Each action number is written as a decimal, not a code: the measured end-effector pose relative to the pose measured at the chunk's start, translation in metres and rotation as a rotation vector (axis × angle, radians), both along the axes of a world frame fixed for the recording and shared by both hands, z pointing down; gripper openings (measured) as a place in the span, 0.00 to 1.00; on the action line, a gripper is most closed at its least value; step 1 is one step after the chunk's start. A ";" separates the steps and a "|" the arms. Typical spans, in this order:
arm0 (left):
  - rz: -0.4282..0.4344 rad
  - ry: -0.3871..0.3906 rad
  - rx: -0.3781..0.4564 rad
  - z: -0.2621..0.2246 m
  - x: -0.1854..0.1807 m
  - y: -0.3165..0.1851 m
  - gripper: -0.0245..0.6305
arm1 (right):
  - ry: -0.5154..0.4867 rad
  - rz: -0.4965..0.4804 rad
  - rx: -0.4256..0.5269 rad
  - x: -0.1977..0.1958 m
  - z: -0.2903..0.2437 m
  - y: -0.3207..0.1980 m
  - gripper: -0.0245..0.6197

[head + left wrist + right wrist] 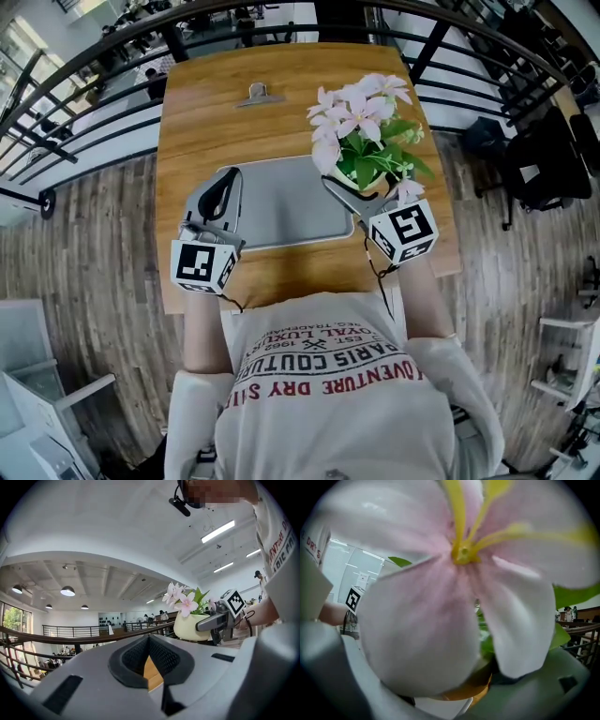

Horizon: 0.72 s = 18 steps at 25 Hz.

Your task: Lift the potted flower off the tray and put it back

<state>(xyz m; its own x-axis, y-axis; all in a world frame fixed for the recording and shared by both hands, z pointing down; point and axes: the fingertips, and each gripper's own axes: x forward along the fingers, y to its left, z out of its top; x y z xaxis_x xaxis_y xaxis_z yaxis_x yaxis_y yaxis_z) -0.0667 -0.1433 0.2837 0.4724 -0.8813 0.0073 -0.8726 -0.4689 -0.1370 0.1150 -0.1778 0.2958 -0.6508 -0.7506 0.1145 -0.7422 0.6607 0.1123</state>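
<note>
The potted flower (361, 117), pink-white blooms in a cream pot (190, 626), is at the right edge of the grey tray (281, 202). My right gripper (364, 190) is shut on the pot, one finger (212, 621) lying across its side. Whether the pot rests on the tray or hangs just above it cannot be told. A pink bloom (440, 588) fills the right gripper view and hides the jaws' tips. My left gripper (223, 195) hovers over the tray's left edge, shut with nothing in it; its pads (161, 654) meet at the tips over the wooden table.
The wooden table (206, 122) carries a metal binder clip (258, 94) near its far edge. A black railing (84, 103) curves round behind the table. A dark chair (544, 159) stands on the floor to the right. The person's torso is at the table's near edge.
</note>
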 end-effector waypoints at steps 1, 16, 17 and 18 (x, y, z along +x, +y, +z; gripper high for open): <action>-0.007 0.004 0.000 -0.001 -0.002 0.001 0.06 | 0.004 -0.005 0.005 0.000 -0.001 0.000 0.82; -0.042 0.045 -0.068 0.015 0.004 0.007 0.06 | 0.050 -0.106 -0.082 -0.013 0.031 -0.005 0.82; -0.046 0.056 -0.074 0.019 -0.004 0.010 0.06 | 0.058 -0.117 -0.093 -0.023 0.038 -0.004 0.82; -0.053 0.066 -0.080 0.023 -0.012 0.012 0.06 | 0.065 -0.132 -0.105 -0.032 0.045 -0.003 0.82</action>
